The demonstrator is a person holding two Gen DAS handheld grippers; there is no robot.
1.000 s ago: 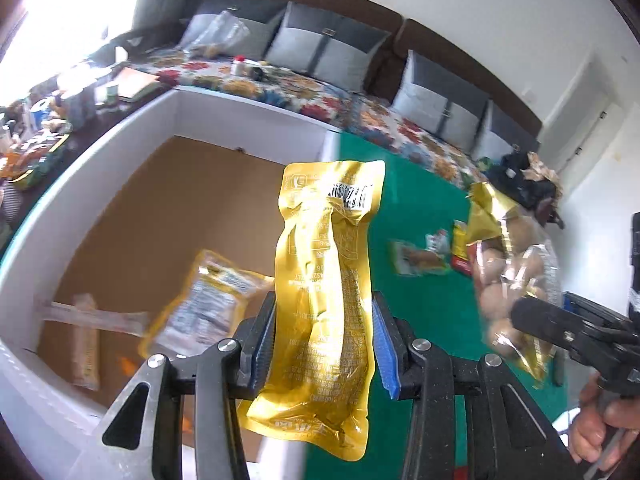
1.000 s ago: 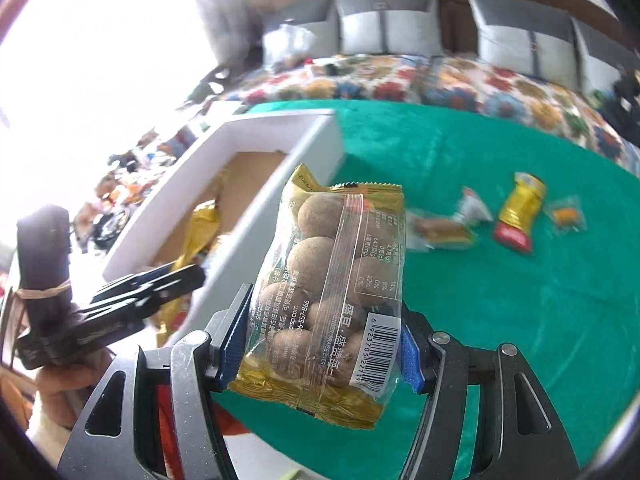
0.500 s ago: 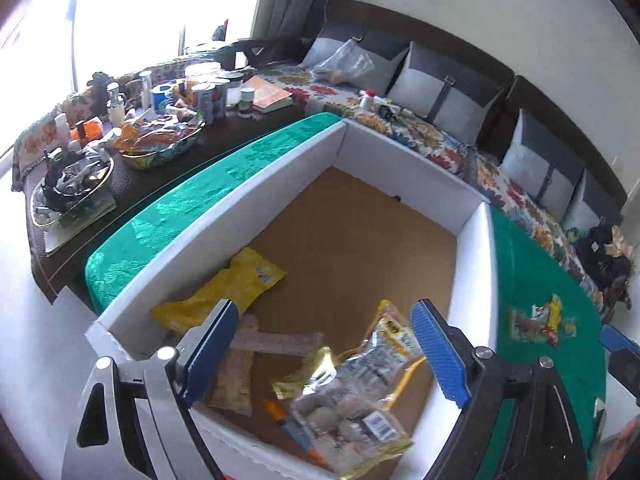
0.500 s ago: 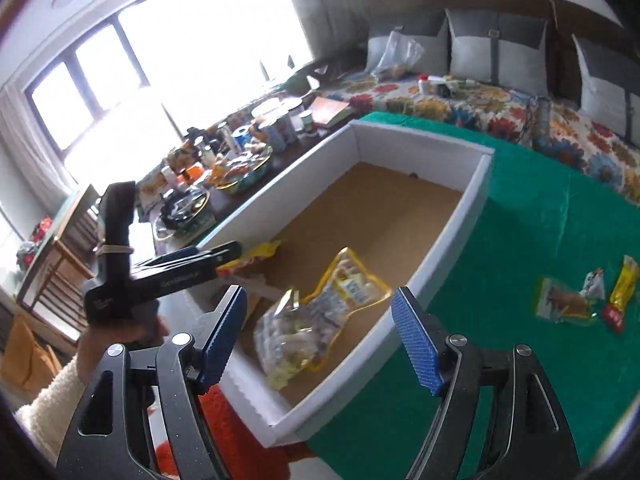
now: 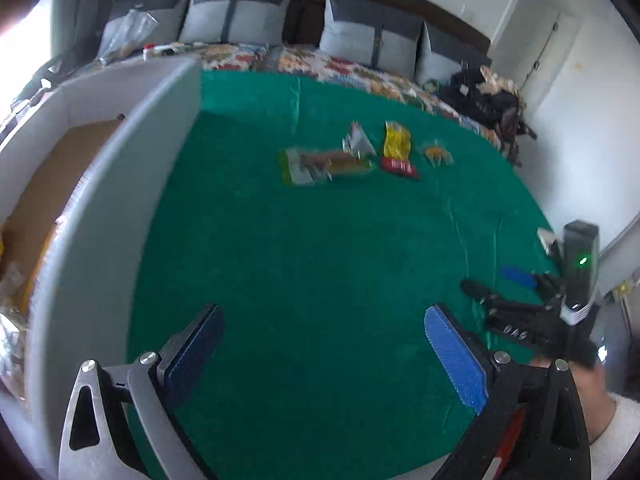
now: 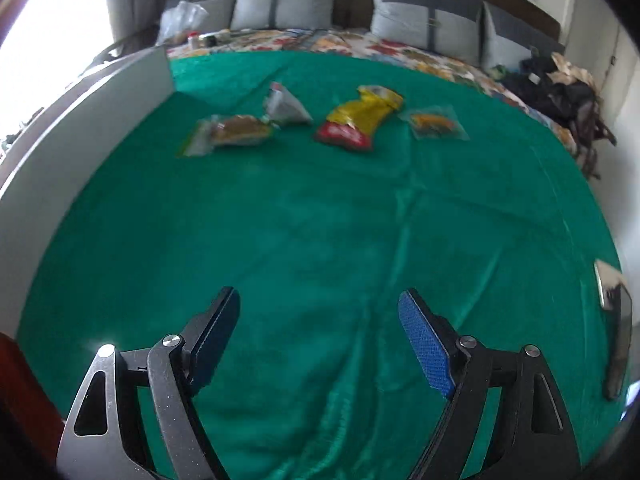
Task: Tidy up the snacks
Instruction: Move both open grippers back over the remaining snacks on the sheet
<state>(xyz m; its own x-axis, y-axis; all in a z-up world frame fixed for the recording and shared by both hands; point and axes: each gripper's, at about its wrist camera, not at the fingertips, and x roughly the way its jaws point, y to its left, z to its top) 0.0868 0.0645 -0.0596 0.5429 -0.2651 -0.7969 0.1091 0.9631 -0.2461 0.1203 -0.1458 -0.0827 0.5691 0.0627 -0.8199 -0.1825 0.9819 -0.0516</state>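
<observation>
Several snack packs lie on the green cloth (image 5: 320, 240): a clear pack with a brown bar (image 5: 324, 164) (image 6: 236, 130), a small silver pack (image 5: 358, 142) (image 6: 286, 108), a yellow-and-red pouch (image 5: 396, 150) (image 6: 360, 120) and a small clear pack with orange pieces (image 5: 438, 154) (image 6: 434, 122). The white box (image 5: 120, 200) (image 6: 88, 120) stands at the left. My left gripper (image 5: 322, 310) hangs over bare cloth, its jaws opening with nothing between them. My right gripper (image 6: 318, 294) (image 5: 496, 282) does the same, well short of the packs.
A sofa with grey cushions (image 6: 424, 12) and a floral cover runs behind the table. A black bag (image 6: 560, 92) sits at the far right. A dark phone (image 6: 616, 320) lies near the cloth's right edge. A hand in a white sleeve (image 5: 612, 416) holds the right gripper.
A second ago each gripper held a snack pack; both let go over the white box. Both have since swung right and down over the green cloth, jaws wider.
</observation>
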